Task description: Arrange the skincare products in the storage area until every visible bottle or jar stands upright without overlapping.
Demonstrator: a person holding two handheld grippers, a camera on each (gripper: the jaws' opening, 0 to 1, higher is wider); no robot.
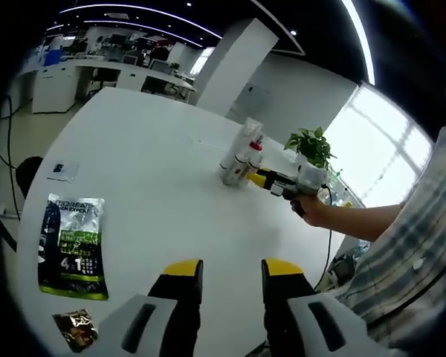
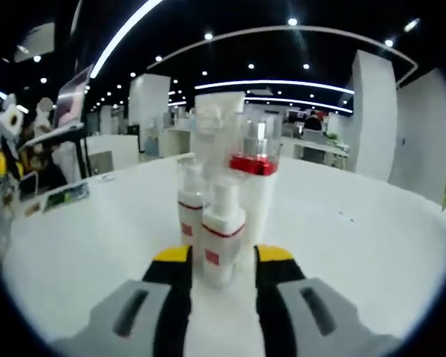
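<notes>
Item 1, bottles (image 2: 223,201): a tight cluster of white skincare containers, all upright on the white desk (image 2: 357,238). I count a tall tube (image 2: 217,123) at the back, a red-banded bottle (image 2: 256,178) with a clear cap, and two small pump bottles (image 2: 221,234) with red lines in front. From the left gripper view the cluster (image 1: 241,160) sits far across the desk (image 1: 156,193), just before the plant (image 1: 312,147). They stand so close that they overlap by eye; whether they touch I cannot tell.

Item 2, right tool (image 2: 223,256): I hold it low and level at the cluster, yellow tips either side of the front pump bottle. Jaws are at a narrow gap, about the bottle's width; contact I cannot confirm, so I log grip as undetermined. I judge the pose is meant to take or nudge that front bottle away from its neighbours. In the left gripper view this tool (image 1: 271,181) points at the cluster's base, with my hand (image 1: 312,208) behind it.

Item 3, left tool (image 1: 232,271): parted moderately, holding nothing, kept well back from the cluster, I judge to stay clear.

Item 4, other goods, well short of the cluster: green pouch (image 1: 74,245), small brown sachet (image 1: 76,329), a card (image 1: 63,169)
</notes>
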